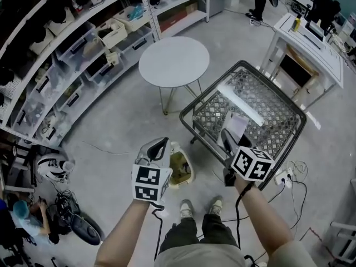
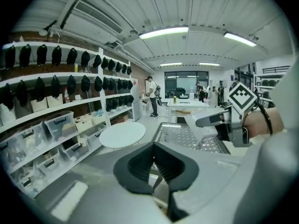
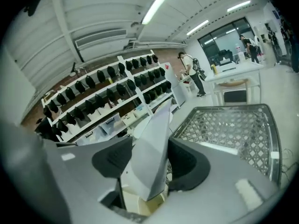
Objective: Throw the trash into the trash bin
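My right gripper (image 1: 227, 137) is shut on a white folded sheet of trash (image 1: 237, 124), held up in front of the metal mesh cart (image 1: 289, 107). In the right gripper view the sheet (image 3: 152, 148) stands upright between the two dark pads (image 3: 113, 161). The left gripper (image 1: 160, 145) is shut with nothing in it; its pads (image 2: 140, 168) meet in the left gripper view, where the right gripper (image 2: 230, 121) with the white sheet (image 2: 198, 120) shows on the right. The small white trash bin (image 1: 187, 178) stands on the floor between the two grippers, with yellowish contents.
A round white table (image 1: 173, 62) stands beyond the bin. Shelves with storage boxes (image 1: 72, 54) line the left side. A white desk (image 1: 306, 49) is at the upper right. A power strip and cables (image 1: 285, 177) lie by the cart. My shoes (image 1: 187, 208) are below.
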Demonstrator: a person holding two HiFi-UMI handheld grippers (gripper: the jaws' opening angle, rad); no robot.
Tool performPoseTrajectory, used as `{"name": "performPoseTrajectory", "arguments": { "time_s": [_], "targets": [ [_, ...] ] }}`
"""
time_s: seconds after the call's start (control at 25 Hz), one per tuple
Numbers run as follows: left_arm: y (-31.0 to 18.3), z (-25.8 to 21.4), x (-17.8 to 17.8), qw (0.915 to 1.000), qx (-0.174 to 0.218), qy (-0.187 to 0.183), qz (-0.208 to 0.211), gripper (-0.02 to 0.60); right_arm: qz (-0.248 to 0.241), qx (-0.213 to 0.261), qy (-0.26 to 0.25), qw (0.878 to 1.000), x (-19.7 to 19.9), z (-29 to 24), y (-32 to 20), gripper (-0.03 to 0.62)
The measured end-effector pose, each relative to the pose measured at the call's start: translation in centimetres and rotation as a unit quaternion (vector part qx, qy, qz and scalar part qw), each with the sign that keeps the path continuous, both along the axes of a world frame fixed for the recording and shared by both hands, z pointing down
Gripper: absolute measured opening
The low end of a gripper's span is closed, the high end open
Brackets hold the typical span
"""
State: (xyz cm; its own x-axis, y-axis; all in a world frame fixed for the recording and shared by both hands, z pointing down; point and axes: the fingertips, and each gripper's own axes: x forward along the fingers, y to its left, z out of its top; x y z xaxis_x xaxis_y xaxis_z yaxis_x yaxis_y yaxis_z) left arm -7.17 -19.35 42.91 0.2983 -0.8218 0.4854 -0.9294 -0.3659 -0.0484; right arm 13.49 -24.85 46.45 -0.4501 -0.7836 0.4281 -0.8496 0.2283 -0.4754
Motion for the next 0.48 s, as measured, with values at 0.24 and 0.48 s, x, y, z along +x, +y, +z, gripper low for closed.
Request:
{"name": "performPoseTrajectory", "arguments": {
  "time_s": [0.24, 0.48],
  "targets": [
    [2.6, -5.4, -0.2, 0.9989, 0.046, -0.003, -0.004, 0.002, -0.035, 0.085, -0.008, 0.996, -0.7, -8.8, 3.9, 0.247],
    [6.4, -8.7, -0.4, 0.9976, 0.067, -0.016, -0.009, 0.002, -0.076, 0.149, -0.002, 0.986, -0.8, -15.2, 7.9, 0.247]
  ]
}}
